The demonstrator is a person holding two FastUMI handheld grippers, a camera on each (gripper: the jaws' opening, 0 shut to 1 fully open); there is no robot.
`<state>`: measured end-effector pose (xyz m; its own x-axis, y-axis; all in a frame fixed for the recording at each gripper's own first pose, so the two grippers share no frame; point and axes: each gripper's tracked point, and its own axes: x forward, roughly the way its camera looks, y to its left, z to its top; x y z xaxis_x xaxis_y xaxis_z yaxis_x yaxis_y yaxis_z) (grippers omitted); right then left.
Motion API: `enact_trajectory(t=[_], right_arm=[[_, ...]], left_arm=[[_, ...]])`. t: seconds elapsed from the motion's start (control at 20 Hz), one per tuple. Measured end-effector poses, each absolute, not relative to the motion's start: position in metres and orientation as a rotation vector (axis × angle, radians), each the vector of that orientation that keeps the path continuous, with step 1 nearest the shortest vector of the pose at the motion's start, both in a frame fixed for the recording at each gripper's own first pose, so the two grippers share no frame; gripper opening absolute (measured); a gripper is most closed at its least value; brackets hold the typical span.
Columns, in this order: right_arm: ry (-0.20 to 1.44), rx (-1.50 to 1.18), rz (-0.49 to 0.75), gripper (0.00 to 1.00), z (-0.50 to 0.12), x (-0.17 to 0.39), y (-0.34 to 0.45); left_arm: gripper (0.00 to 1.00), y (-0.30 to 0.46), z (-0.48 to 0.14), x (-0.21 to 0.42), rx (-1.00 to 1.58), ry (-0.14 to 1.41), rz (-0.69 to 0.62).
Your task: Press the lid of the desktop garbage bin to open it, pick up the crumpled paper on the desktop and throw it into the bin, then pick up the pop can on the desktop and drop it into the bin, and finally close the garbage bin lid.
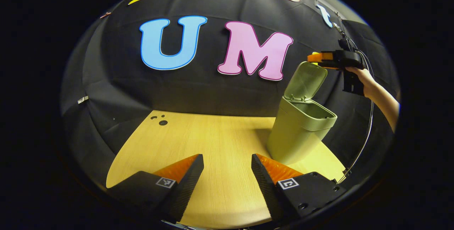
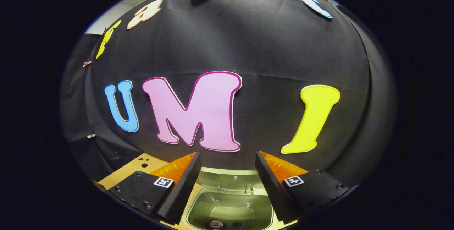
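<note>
The green desktop bin (image 1: 296,134) stands at the table's right side with its lid (image 1: 306,81) swung up and open. My left gripper (image 1: 227,178) hovers open over bare tabletop, left of the bin, with nothing between its fingers. A hand holds my right gripper (image 1: 315,58) just above the raised lid's top edge. In the right gripper view that gripper (image 2: 227,187) is open and looks down into the bin (image 2: 193,205), past the lid's hinges (image 2: 234,189). A small round shape (image 2: 215,224) lies at the bin's bottom; I cannot tell what it is.
The wooden table (image 1: 212,141) has a few small dark holes (image 1: 161,121) near its far left corner. A person's forearm (image 1: 385,100) reaches in from the right, and a cable (image 1: 365,141) hangs down beside the bin to the table's right edge.
</note>
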<state>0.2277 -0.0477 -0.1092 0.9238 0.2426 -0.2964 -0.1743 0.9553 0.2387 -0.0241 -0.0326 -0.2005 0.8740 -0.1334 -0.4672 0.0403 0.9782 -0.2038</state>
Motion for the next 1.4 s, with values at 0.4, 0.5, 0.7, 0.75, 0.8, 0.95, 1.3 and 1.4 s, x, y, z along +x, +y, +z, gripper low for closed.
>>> enact_trajectory(t=[0.4,0.5,0.7,0.75,0.8,0.95,1.3,1.4], right_arm=[[0.417,0.148,0.233,0.96,-0.145,0.174,-0.043],[0.45,0.135,0.235,0.97,-0.16,0.163,-0.043],[0.51,0.154,0.237,0.97,-0.183,0.148,-0.038],[0.526,0.156,0.239,0.97,-0.189,0.144,-0.037],[0.542,0.156,0.241,0.97,-0.194,0.141,-0.036],[0.598,0.149,0.252,0.98,-0.211,0.131,-0.033],[0.686,0.149,0.263,0.97,-0.236,0.117,-0.027],[0.696,0.147,0.265,0.97,-0.241,0.115,-0.027]], left_arm=[[0.89,-0.047,-0.201,-0.013,-0.19,0.496,-0.138],[0.89,-0.052,-0.2,-0.011,-0.192,0.493,-0.157],[0.9,-0.066,-0.212,-0.013,-0.216,0.568,-0.221],[0.9,-0.066,-0.214,-0.013,-0.216,0.578,-0.219],[0.9,-0.067,-0.215,-0.013,-0.217,0.583,-0.218],[0.9,-0.066,-0.214,-0.013,-0.211,0.581,-0.213],[0.9,-0.065,-0.217,-0.014,-0.212,0.589,-0.211],[0.9,-0.064,-0.218,-0.015,-0.213,0.593,-0.211]])
